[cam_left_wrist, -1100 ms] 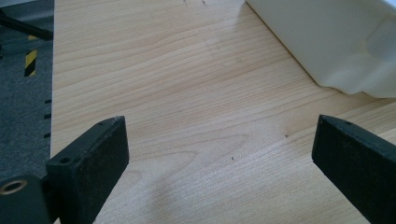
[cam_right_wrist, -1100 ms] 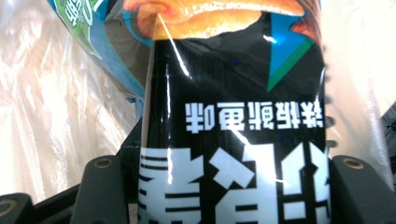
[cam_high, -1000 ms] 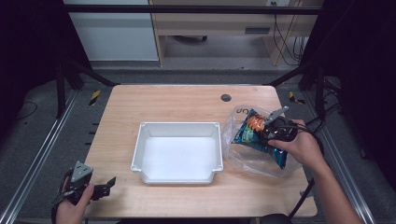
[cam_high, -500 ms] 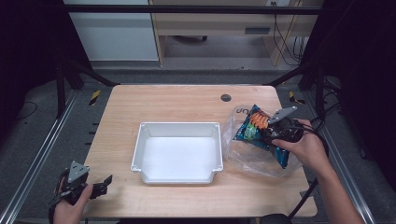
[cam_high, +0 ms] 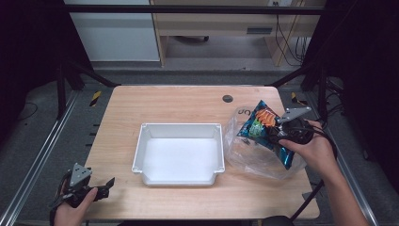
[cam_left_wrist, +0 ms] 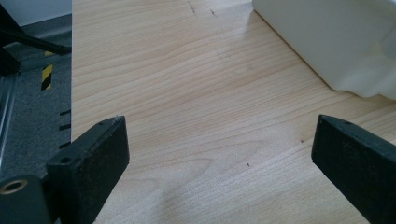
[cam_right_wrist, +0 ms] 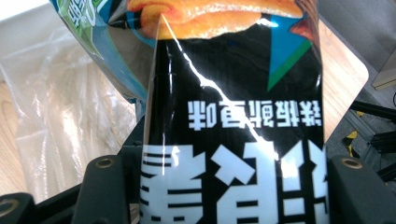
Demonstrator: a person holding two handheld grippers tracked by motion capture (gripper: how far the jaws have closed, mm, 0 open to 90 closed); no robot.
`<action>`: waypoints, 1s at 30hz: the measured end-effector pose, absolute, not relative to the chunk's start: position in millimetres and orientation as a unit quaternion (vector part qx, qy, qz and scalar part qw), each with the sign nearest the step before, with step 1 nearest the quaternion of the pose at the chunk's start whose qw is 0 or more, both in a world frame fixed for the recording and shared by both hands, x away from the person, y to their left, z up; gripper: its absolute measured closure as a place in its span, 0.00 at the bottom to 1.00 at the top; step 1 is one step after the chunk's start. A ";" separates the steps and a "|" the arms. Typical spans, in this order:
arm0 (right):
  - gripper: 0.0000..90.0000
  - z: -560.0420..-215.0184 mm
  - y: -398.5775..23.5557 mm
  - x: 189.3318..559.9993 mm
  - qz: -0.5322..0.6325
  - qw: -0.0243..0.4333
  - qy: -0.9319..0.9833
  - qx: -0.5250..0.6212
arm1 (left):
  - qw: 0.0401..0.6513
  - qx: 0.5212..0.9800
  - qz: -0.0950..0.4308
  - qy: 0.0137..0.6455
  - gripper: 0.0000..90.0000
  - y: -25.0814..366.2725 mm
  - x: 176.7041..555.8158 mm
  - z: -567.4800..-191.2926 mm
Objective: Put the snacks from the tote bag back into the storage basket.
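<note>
Right tongs (cam_high: 277, 134): gripping snack bag (cam_high: 261, 123) | clear plastic bag (cam_high: 249, 157): under it

We see a white rectangular plastic tray (cam_high: 179, 155) standing empty mid-table on the light wooden tabletop (cam_high: 179, 103).

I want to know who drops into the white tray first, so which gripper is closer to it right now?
Left, narrowly. The left gripper sits open just off the white tray's near-left corner. The right gripper, shut on the snack bag, is beyond the tray's right side.
</note>
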State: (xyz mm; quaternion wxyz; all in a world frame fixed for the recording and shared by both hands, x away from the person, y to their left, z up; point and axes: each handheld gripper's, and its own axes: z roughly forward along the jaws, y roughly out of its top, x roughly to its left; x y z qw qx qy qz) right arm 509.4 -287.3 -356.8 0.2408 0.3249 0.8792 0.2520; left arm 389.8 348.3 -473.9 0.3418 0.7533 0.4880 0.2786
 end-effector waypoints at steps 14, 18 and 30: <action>0.45 -349.5 -289.4 502.9 0.266 0.248 0.873 0.324 | 0.348 0.743 0.283 0.497 0.03 349.0 393.4 -474.4; 0.45 -343.4 -289.8 500.8 0.270 0.254 0.872 0.319 | 0.348 0.742 0.289 0.495 0.03 348.1 393.6 -473.8; 0.45 -336.3 -285.5 495.4 0.276 0.258 0.872 0.312 | 0.338 0.736 0.300 0.503 0.02 349.4 394.2 -475.0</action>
